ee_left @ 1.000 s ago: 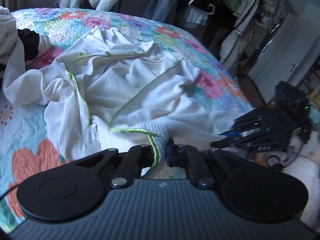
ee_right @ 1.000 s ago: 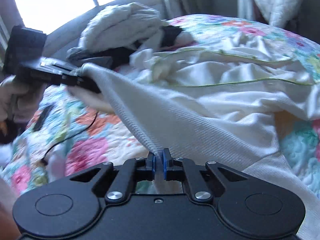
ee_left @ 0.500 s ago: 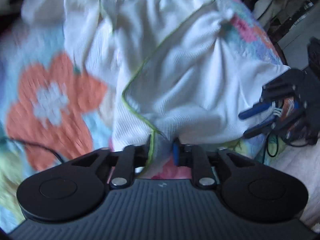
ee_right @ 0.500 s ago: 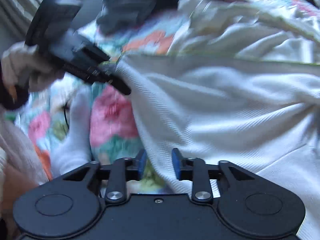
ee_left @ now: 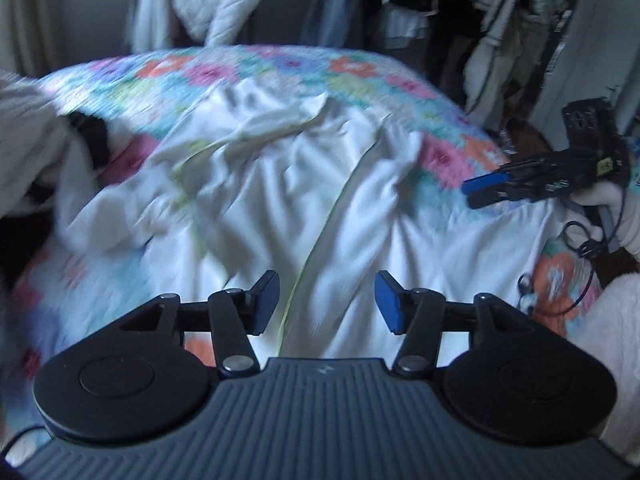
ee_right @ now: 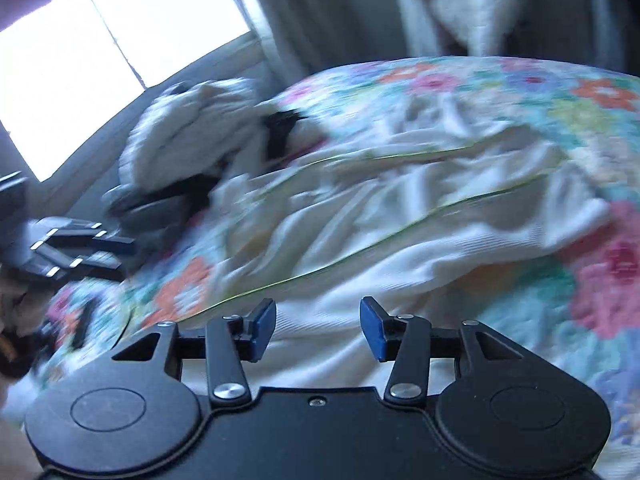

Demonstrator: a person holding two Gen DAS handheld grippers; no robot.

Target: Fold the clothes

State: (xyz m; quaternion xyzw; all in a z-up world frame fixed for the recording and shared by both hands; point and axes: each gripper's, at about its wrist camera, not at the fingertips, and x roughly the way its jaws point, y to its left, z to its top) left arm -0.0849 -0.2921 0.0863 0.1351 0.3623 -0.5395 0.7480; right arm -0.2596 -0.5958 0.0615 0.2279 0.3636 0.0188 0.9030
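Both wrist cameras look close and downward across the same rumpled white garment [ee_left: 320,200] from opposite sides.

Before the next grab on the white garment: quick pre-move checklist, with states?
1. Left gripper free of cloth: ok, jaws opening, pads clear.
2. Right gripper free of cloth: ok, jaws opening, nothing pinched.
3. White garment resting on the floral quilt: ok.
4. Garment flat: not ok, wrinkled and bunched.
5. Green-trimmed edge visible for a regrasp: ok.
6. Sharp view: not ok, motion blur.

White garment [ee_left: 320,208] — rumpled on floral quilt [ee_left: 280,72]
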